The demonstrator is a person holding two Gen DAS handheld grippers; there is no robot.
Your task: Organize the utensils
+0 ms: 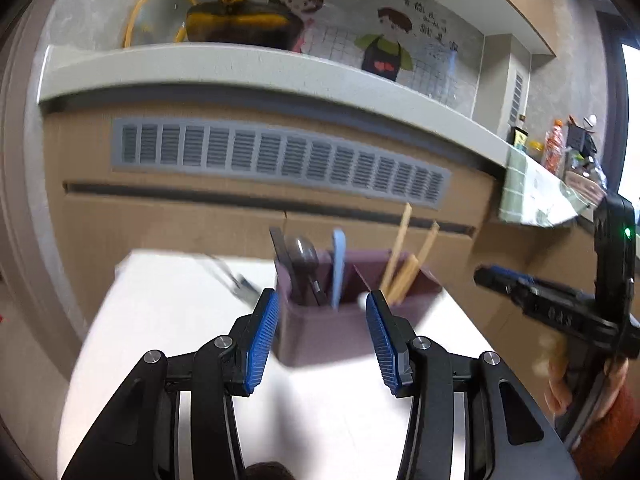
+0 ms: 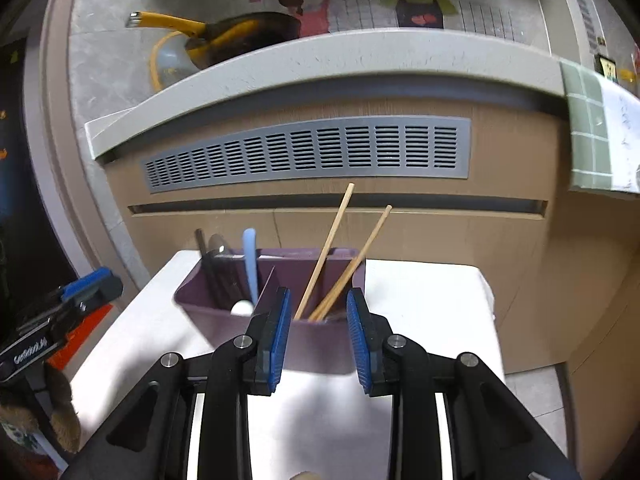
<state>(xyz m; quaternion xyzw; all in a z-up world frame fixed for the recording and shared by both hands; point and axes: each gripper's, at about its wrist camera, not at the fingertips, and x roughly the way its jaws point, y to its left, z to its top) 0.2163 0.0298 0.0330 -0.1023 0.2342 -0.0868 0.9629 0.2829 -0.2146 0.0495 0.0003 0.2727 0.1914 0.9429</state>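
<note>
A purple utensil holder (image 1: pixel 320 336) (image 2: pixel 208 320) stands on a white table (image 1: pixel 160 320) (image 2: pixel 424 300). Its left compartment holds a dark spoon (image 1: pixel 304 256) (image 2: pixel 216 246) and a light blue utensil (image 1: pixel 338 264) (image 2: pixel 249 264). Wooden chopsticks (image 1: pixel 398 252) (image 2: pixel 328 248) lean in the right compartment. A small white object (image 2: pixel 242 307) sits at the holder's front rim. My left gripper (image 1: pixel 322 294) is open just before the holder, with nothing between its blue pads. My right gripper (image 2: pixel 319 294) (image 1: pixel 520 284) is open in front of the chopstick compartment, also holding nothing.
A blurred thin metal utensil (image 1: pixel 236 280) lies on the table left of the holder. Behind stands a brown cabinet with a grey vent grille (image 1: pixel 280 160) (image 2: pixel 312 152) under a grey counter carrying a yellow-handled pan (image 1: pixel 240 20) (image 2: pixel 240 36). A green checked cloth (image 2: pixel 592 120) hangs at right.
</note>
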